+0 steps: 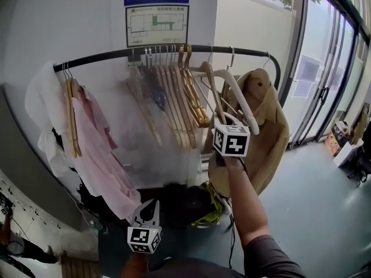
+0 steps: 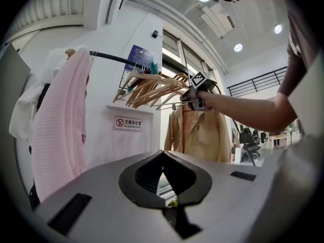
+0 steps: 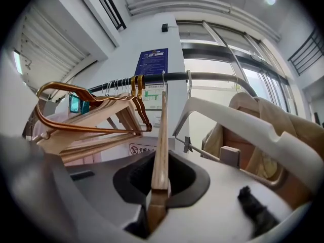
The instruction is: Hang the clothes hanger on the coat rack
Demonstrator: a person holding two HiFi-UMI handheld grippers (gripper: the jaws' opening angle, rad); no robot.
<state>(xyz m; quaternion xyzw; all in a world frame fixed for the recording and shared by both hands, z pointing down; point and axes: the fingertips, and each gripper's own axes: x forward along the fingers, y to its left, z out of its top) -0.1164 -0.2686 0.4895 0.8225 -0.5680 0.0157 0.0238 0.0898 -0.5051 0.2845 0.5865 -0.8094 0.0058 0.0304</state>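
Looking down in the head view, the right gripper [image 1: 225,123] clamps a wooden hanger [image 1: 210,88] that rises towards the coat rack rail [image 1: 116,55], between bunched wooden hangers [image 1: 174,97] and a white hanger [image 1: 243,100]. The left gripper view shows the left gripper [image 2: 163,173], the farther one, closed on nothing. The right gripper view puts the hook at the rail, seating unclear, with a beige jacket [image 3: 283,120] just right.

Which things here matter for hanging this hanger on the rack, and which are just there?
In the job:
- right tongs, shut on the held hanger
- rack rail

Just there:
- left tongs, shut and empty
- other hangers on the rail
- white hanger
- pink garment
- beige coat
- wall poster
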